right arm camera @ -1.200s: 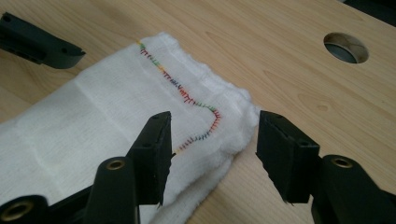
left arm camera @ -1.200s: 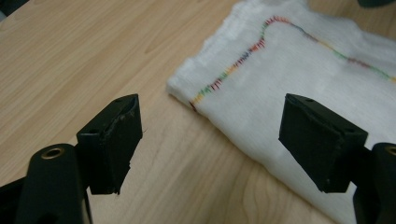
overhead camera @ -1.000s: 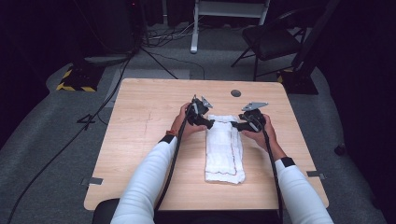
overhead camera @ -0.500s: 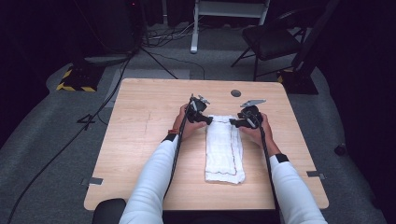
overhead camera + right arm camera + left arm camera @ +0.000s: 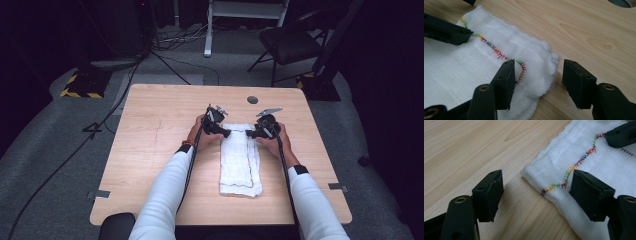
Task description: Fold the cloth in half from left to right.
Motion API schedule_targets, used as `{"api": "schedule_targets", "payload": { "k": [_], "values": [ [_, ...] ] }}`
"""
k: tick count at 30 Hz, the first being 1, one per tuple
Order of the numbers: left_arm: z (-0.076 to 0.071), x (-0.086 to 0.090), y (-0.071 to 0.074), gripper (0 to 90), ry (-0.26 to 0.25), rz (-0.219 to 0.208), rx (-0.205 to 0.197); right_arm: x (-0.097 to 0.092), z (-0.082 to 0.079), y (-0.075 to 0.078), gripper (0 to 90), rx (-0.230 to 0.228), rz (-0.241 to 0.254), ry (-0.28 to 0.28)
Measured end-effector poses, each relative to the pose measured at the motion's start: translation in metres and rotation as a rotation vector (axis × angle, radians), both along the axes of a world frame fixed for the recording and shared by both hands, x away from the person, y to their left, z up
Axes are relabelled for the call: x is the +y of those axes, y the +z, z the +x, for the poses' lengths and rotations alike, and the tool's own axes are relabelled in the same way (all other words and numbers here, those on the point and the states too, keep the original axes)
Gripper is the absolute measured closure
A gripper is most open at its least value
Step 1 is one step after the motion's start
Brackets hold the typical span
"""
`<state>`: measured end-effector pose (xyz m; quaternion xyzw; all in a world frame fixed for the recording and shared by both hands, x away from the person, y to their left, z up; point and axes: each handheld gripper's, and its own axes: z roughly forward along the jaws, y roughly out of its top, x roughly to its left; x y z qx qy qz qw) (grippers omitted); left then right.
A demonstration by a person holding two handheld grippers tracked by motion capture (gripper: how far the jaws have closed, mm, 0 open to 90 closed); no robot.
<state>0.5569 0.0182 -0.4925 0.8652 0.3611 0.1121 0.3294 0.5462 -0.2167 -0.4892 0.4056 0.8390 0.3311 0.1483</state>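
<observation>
A white folded towel (image 5: 240, 160) with a multicoloured stitched hem lies lengthwise on the wooden table (image 5: 160, 150). My left gripper (image 5: 227, 133) is low at its far left corner. In the left gripper view the gripper (image 5: 536, 192) is open. Its jaws have just been closing a little, one over bare wood and one over the towel (image 5: 599, 162), with the corner between them untouched. My right gripper (image 5: 250, 134) is at the far right corner. It stands open (image 5: 537, 77) astride the fluffy corner of the towel (image 5: 461, 67). The left gripper's jaw (image 5: 446, 30) shows beyond.
A grey round grommet (image 5: 252, 100) sits in the table near its far edge, behind the grippers. Beyond the table stand a dark chair (image 5: 295, 40) and a yellow-and-black striped base (image 5: 80, 85), with cables across the floor. Bare wood lies on both sides of the towel.
Both grippers have sunk a little onto the far corners of the towel. The towel itself has not moved.
</observation>
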Motion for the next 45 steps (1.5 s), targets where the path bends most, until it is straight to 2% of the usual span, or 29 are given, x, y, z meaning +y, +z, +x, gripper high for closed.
{"api": "schedule_targets", "payload": {
  "k": [1, 3, 4, 5, 6, 10, 13, 16, 17, 18, 20, 23, 25, 28, 29, 31, 35, 38, 41, 43, 45],
  "values": [
    [0.0, 0.001, 0.0, 26.9, -0.001, -0.003, 0.006, 0.0, 0.0, 0.0, 45.9, 0.0, 0.0, 0.0],
    [0.001, 0.001, -0.001, 27.5, 0.002, -0.009, 0.012, -0.001, 0.0, -0.001, 51.6, 0.014, 0.022, 0.009],
    [0.001, 0.002, 0.0, 29.1, -0.012, -0.016, 0.017, -0.001, 0.0, -0.001, 53.8, 0.023, 0.038, 0.011],
    [0.0, 0.001, 0.0, 43.0, -0.04, -0.028, 0.017, -0.002, 0.0, -0.001, 60.4, 0.032, 0.048, 0.02],
    [0.0, 0.001, 0.001, 43.0, -0.048, -0.028, 0.018, -0.002, 0.0, -0.001, 60.4, 0.032, 0.048, 0.02],
    [-0.001, -0.001, 0.002, 57.3, -0.092, -0.034, 0.029, 0.0, 0.0, 0.0, 74.4, 0.045, 0.063, 0.048],
    [0.001, -0.001, 0.003, 66.3, -0.109, -0.034, 0.033, 0.001, 0.0, 0.001, 79.7, 0.042, 0.055, 0.067],
    [0.003, -0.004, 0.006, 79.7, -0.112, 0.006, -0.004, 0.005, 0.0, 0.002, 82.2, 0.007, 0.029, 0.067],
    [0.004, -0.005, 0.008, 79.7, -0.105, 0.014, -0.011, 0.005, 0.0, 0.002, 82.2, 0.007, 0.029, 0.067],
    [0.005, -0.006, 0.009, 82.3, -0.102, 0.022, -0.025, 0.006, 0.0, 0.004, 82.7, -0.018, 0.026, 0.06],
    [0.007, -0.007, 0.013, 82.9, -0.089, 0.026, -0.045, 0.007, 0.0, 0.006, 82.9, -0.027, 0.026, 0.059],
    [0.007, -0.009, 0.019, 83.9, -0.084, 0.031, -0.074, 0.006, 0.0, 0.013, 83.2, -0.073, 0.032, 0.047],
    [0.007, -0.008, 0.024, 84.0, -0.081, 0.028, -0.092, 0.005, 0.0, 0.016, 83.2, -0.084, 0.034, 0.046],
    [0.007, -0.006, 0.03, 84.2, -0.071, 0.019, -0.115, 0.005, 0.0, 0.024, 83.3, -0.112, 0.038, 0.044],
    [0.007, -0.005, 0.032, 84.3, -0.07, 0.014, -0.124, 0.007, -0.001, 0.031, 83.4, -0.138, 0.042, 0.041],
    [0.008, -0.002, 0.037, 84.3, -0.064, 0.002, -0.135, 0.007, -0.002, 0.034, 83.4, -0.145, 0.045, 0.043],
    [0.007, 0.003, 0.049, 84.3, -0.062, -0.02, -0.16, 0.01, -0.005, 0.048, 83.5, -0.194, 0.054, 0.055],
    [0.002, 0.007, 0.056, 84.3, -0.07, -0.032, -0.184, 0.01, -0.008, 0.053, 83.4, -0.206, 0.064, 0.062],
    [-0.01, 0.014, 0.057, 84.4, -0.098, -0.077, -0.212, 0.008, -0.015, 0.058, 83.4, -0.218, 0.075, 0.081],
    [-0.016, 0.019, 0.056, 84.3, -0.118, -0.086, -0.21, 0.006, -0.022, 0.059, 83.4, -0.226, 0.088, 0.112],
    [-0.025, 0.025, 0.057, 84.3, -0.141, -0.114, -0.216, 0.004, -0.029, 0.06, 83.4, -0.229, 0.095, 0.144]
  ]
}}
